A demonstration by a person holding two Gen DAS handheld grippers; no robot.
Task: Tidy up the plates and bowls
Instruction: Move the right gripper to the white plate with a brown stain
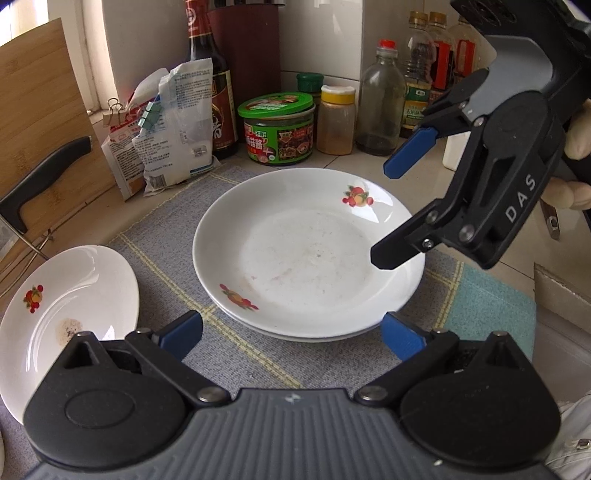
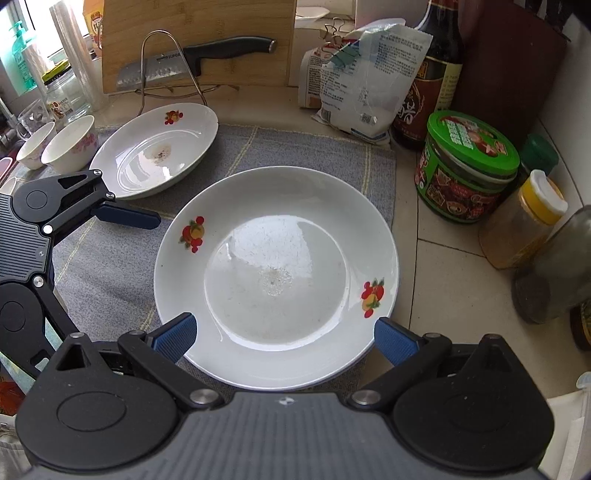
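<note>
Two glossy round plates (image 2: pixel 276 280) (stacked)

We log white plates (image 2: pixel 277 280) with red-and-yellow fruit motifs, a grey mat (image 2: pixel 110 266) (yellow-lined), and a green-lidded jar (image 2: pixel 467 166).

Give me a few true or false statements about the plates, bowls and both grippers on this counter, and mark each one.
1. Both grippers, left gripper and right gripper, are open and hold nothing. True.
2. The centre plate sits on top of another plate. True; a second rim shows beneath it in the left wrist view.
3. The side plate is spotless. False; it has a brownish smear in the middle.
4. The two small bowls are stacked on the side plate. False; they stand beside it.
5. The knife lies across the centre plate. False; it rests against the cutting board.
</note>
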